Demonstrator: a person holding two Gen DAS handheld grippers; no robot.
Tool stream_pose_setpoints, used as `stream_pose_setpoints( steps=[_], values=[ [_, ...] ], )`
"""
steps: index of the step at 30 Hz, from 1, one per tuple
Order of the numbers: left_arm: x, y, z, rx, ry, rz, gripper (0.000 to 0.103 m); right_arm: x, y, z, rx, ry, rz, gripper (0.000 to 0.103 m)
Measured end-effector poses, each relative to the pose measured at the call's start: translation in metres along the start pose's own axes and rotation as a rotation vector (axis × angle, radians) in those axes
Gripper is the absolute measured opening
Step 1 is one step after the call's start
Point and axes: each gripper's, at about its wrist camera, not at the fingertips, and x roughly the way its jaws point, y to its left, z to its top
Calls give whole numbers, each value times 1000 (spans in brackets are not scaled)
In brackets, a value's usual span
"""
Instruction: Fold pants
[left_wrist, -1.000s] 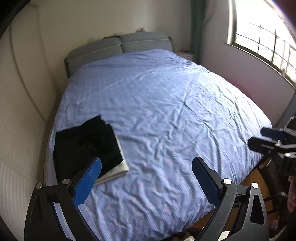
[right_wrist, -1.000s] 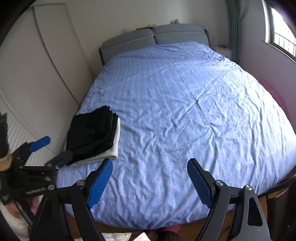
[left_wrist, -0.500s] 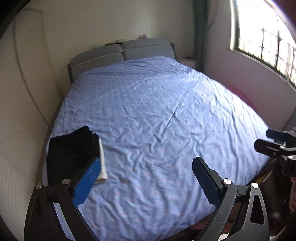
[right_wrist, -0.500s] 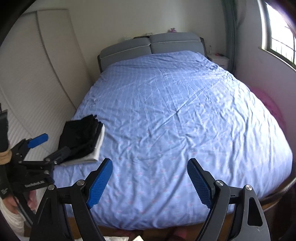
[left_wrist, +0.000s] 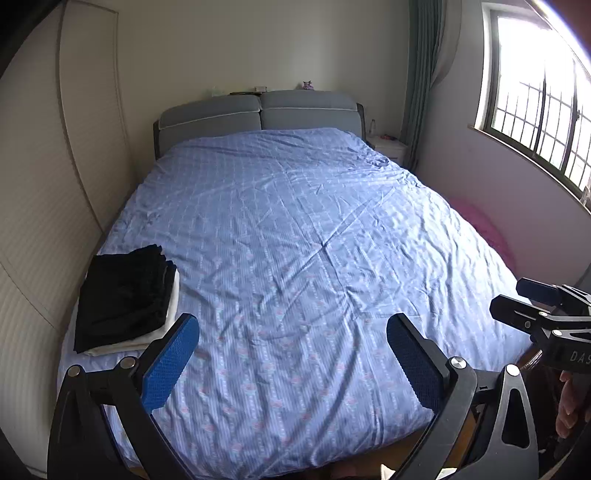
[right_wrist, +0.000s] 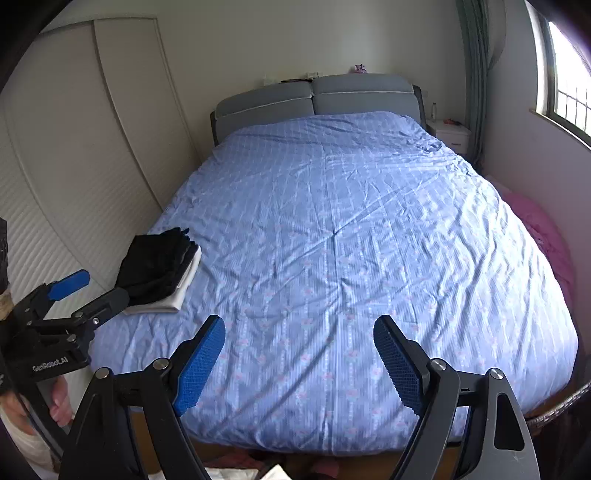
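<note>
Folded black pants (left_wrist: 125, 291) atop white cloth (left_wrist: 173, 306), bed (left_wrist: 314, 258) corner.

Blue-covered bed (left_wrist: 295, 240), grey headboard (left_wrist: 258, 114), white nightstand (right_wrist: 450, 136), barred window (left_wrist: 535, 110).

Folded pants (left_wrist: 123, 291) stacked on a cloth (left_wrist: 170, 317) at near left corner of bed (left_wrist: 314, 240); headboard (left_wrist: 258, 114) behind, window (left_wrist: 535, 92) at right.

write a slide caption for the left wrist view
Open left gripper above blue bedspread, folded black pants stacked at its left edge.
</note>
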Motion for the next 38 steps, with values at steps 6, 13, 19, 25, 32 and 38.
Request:
stream_pose_setpoints(
  steps=[6, 13, 19, 25, 32, 38],
  values=[
    [-3, -16, 3, 4, -6, -2, 103, -10, -14, 0, -2, -10, 6, 84],
    [-10, -32, 1, 52, -28, 14, 103, -14, -20, -1, -2, -22, 9, 84],
    [-13, -37, -1, 57, -37, 25, 103, -14, -18, -2, -12, -22, 9, 84],
    [-19, -30, -1, 28, -57, 23, 103, -17, -15, -4, -12, -23, 13, 84],
    [-29, -26, -2, 12, -77, 28, 103, -19, -15, -4, -20, -28, 26, 84],
    [-33, -20, -4, -9, -74, 31, 103, -20, -16, -4, -31, -29, 37, 84]
  ],
)
